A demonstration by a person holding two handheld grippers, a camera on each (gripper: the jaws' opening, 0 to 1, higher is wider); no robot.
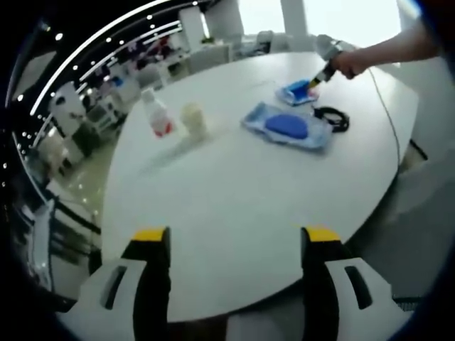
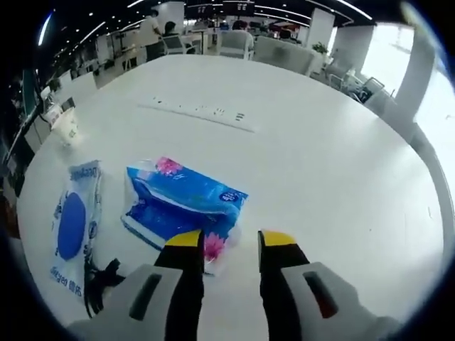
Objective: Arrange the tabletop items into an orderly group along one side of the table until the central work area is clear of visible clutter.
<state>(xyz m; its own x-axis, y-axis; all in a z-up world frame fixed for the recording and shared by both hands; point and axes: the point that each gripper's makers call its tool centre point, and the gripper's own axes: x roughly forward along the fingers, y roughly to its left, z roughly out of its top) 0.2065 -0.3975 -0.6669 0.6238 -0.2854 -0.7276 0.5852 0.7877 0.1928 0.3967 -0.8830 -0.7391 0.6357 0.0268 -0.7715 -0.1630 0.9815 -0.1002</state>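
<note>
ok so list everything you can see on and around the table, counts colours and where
round white table: 1, white, under everything
blue tissue pack with pink flowers: 1, blue, right tool's tips at its near corner
flat blue and white pouch: 1, beside the tissue pack
black coiled cable: 1, black, next to the pouch
clear bottle with red label: 1, far side of the table
cream tub: 1, cream, beside the bottle
recessed socket strip: 1, white, mid table
chairs and desks: several, pale, background
left tool: yellow tips, open, above bare table
right tool: yellow tips, open
person's hand: 1, holding the right tool
</note>
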